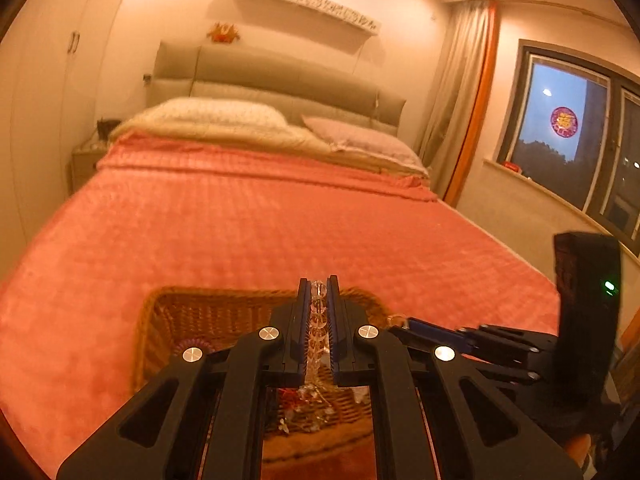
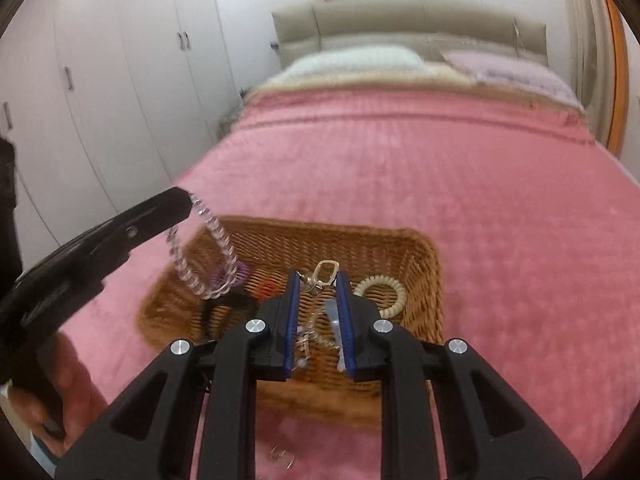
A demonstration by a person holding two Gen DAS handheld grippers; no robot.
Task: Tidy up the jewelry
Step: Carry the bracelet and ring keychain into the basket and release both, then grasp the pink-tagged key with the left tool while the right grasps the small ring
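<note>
Bedroom, warm light: a wide bed [image 2: 420, 168] under a pink ribbed blanket fills the rm, two pillows [image 1: 208, 114] against a grey padded headboard [image 1: 280, 76]. White wardrobes [image 2: 100, 80] on one side, curtain [image 1: 456, 92] & dusk window [image 1: 560, 120] on the other, shelf [image 1: 304, 0] above. At the bed's foot sits a wicker basket [image 2: 424, 248] w/ coiled hair ties [image 2: 384, 292] inside. Left gripper [image 1: 319, 284], over the basket, is clamped on a clear bead bracelet [image 2: 208, 256] that hangs free below it. Right gripper [image 2: 318, 274], alongside, pinches a small gold clasp [image 2: 326, 272] w/ a clear chain trailing down.
</note>
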